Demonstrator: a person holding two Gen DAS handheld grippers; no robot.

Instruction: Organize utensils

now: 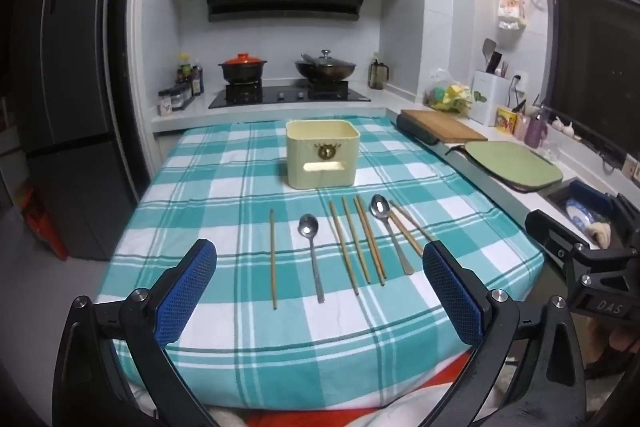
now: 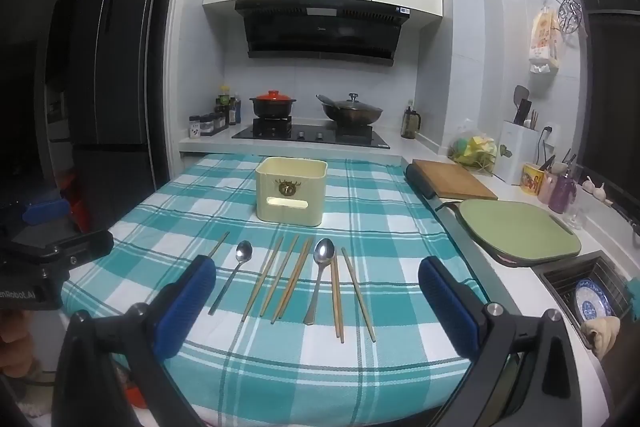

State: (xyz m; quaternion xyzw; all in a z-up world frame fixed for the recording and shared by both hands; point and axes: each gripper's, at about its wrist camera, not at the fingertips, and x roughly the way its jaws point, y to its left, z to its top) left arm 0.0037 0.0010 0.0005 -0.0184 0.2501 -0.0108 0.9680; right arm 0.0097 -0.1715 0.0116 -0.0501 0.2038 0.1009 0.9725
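While both my left gripper (image 1: 320, 291) and right gripper (image 2: 318, 301) gape empty, nothing's sorted: chopsticks (image 1: 362, 241) and spoons (image 1: 309, 227) lie mid-frame below the cream holder (image 1: 322, 155), all left to do

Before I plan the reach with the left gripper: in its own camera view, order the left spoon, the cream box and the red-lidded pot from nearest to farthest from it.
1. Left spoon: on the checked cloth, just ahead of the open left gripper.
2. Cream box: farther back on the cloth, behind the row of utensils.
3. Red-lidded pot: farthest, on the stove, left burner.
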